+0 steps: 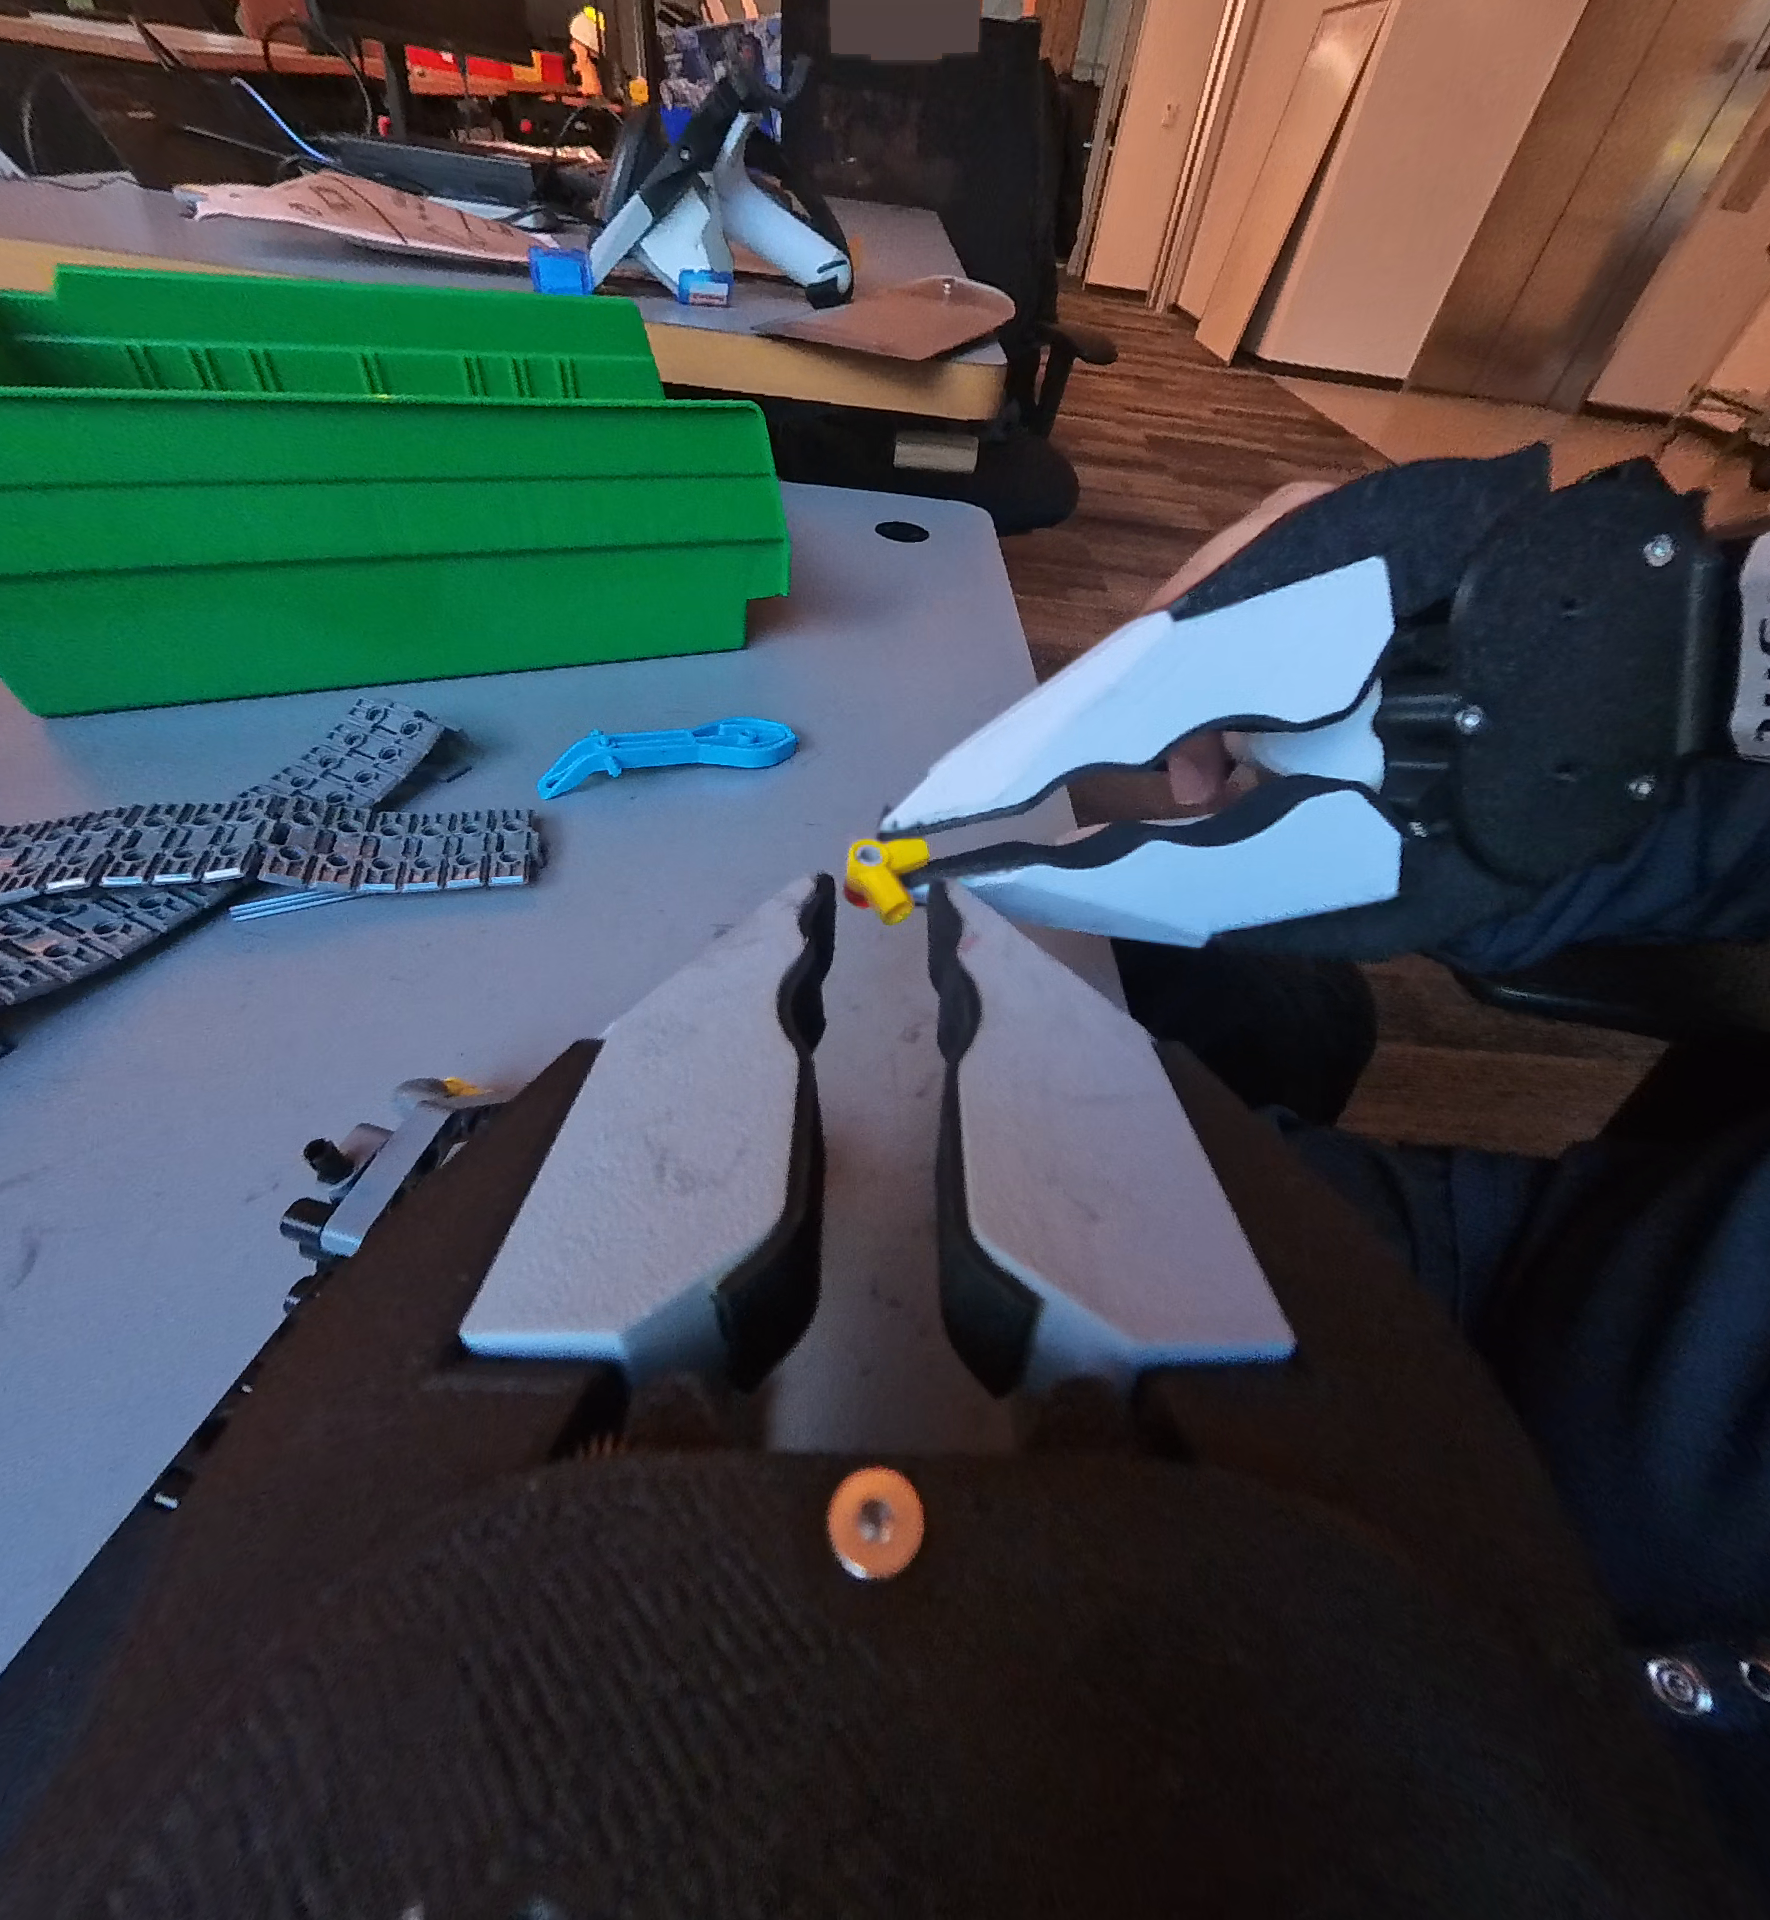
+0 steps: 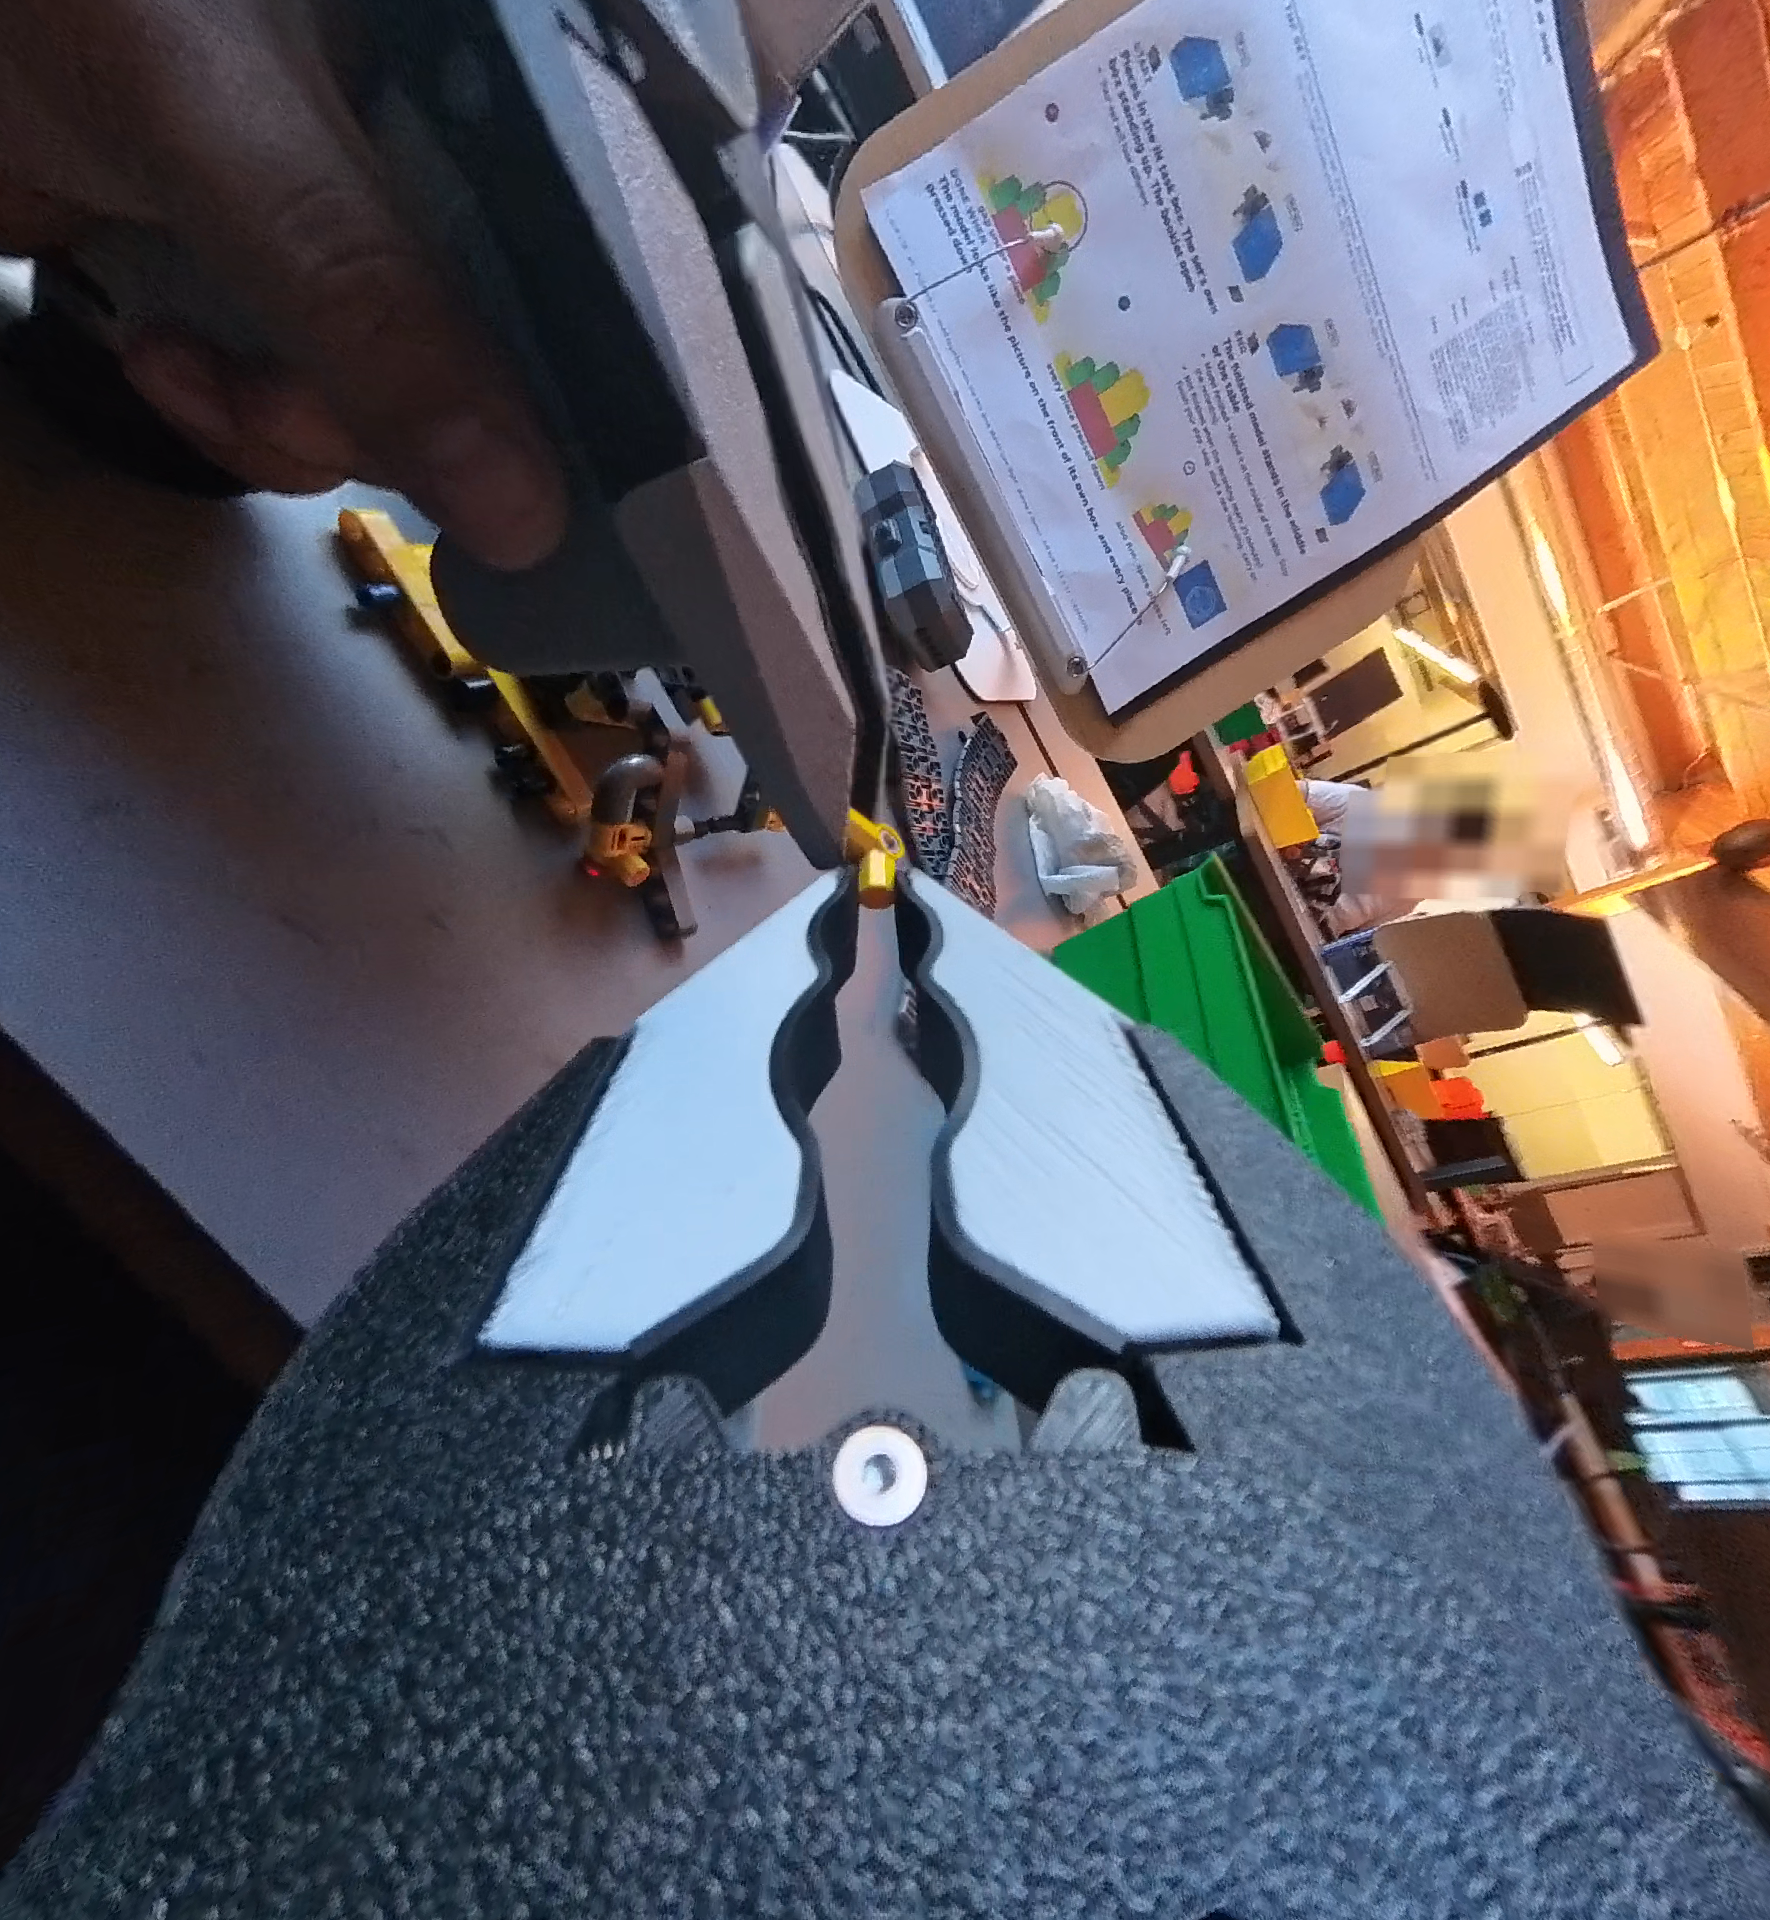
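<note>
Left gripper [image 1: 876, 904] fingers narrow w/ a gap, tips just beside yellow connector [image 1: 886, 873]; right gripper [image 1: 907, 847] fingers pinch it, above worktop [image 1: 652, 935] edge. Green bin [image 1: 341, 540], blue tool [image 1: 668, 753] well apart.

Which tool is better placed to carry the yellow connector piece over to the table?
Right, probably: the right tool already pinches the yellow connector piece at its tips, while the left tool only hovers open beside it.
</note>
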